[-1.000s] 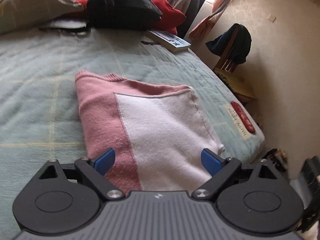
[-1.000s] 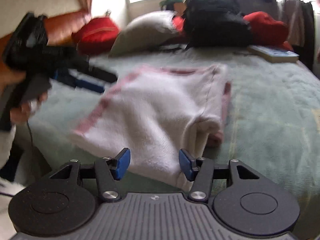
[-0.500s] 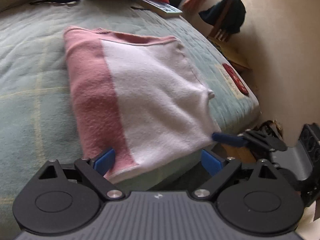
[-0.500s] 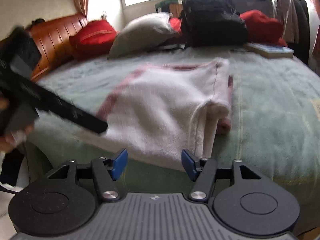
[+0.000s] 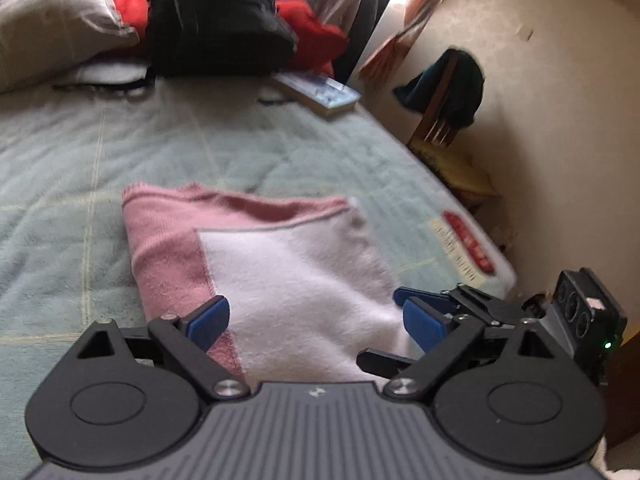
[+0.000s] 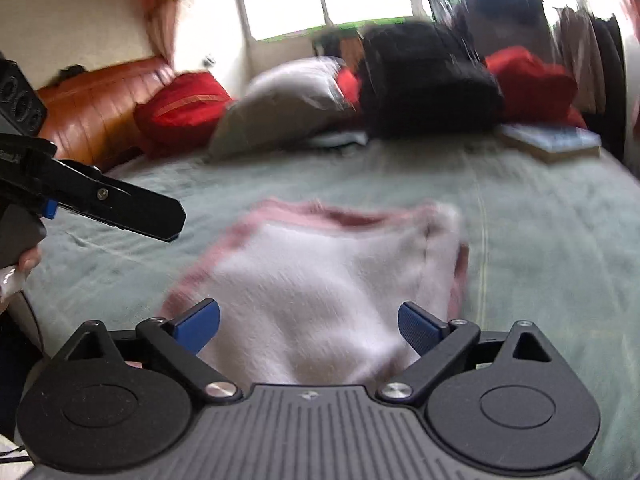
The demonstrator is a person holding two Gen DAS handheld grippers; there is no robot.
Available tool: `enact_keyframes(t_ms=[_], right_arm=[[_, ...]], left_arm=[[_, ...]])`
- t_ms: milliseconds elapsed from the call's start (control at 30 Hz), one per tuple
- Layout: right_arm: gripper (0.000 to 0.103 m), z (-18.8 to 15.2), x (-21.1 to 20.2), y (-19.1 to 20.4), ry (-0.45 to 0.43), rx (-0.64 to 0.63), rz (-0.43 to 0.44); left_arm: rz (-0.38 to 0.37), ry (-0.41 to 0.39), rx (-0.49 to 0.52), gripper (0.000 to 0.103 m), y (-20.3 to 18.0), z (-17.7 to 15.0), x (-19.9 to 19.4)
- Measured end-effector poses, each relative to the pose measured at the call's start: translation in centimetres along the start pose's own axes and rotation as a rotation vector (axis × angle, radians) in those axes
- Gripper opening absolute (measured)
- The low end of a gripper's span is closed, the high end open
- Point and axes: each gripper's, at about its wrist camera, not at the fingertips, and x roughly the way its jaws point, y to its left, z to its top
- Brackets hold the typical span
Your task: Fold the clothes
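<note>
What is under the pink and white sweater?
The folded sweater lies on the green bedspread, which shows all around it. More pink layers peek out at its edge, but anything tucked inside the fold is covered.

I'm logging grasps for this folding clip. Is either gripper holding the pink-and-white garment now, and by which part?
Neither. The left gripper is open, the right gripper is opening, and the garment lies free.

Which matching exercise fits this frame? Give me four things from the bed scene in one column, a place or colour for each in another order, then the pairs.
Things:
1. folded garment
2. backpack
3. book
4. dark garment

Descriptions:
A. draped on a chair beside the bed
B. pink and white, near the bed's front edge
C. black, among the pillows
D. flat on the green bedspread, near its far right edge

Pairs: 1-B, 2-C, 3-D, 4-A
</note>
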Motion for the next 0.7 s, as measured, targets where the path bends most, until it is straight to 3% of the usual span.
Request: enact_keyframes(t_ms=[100, 267, 400, 700], right_arm=[[0.101, -1.4, 0.7, -0.5, 0.011, 0.022, -0.049], [0.103, -2.5, 0.7, -1.2, -0.002, 0.074, -0.056], [0.103, -3.0, 1.0, -2.2, 0.026, 0.119, -0.084], [0.103, -2.6, -1.6, -2.5, -0.059, 0.144, -0.033]], left_arm=[[0.040, 0.087, -0.037, 0.094, 1.6, -0.7, 3.4], [-0.025, 0.041, -0.111, 0.100, 3.3, -1.1, 3.9], [0.018, 0.051, -0.073, 0.099, 1.7, -0.3, 3.5], [-0.091, 0.090, 0.041, 0.099, -2.9, 4.4, 4.2]])
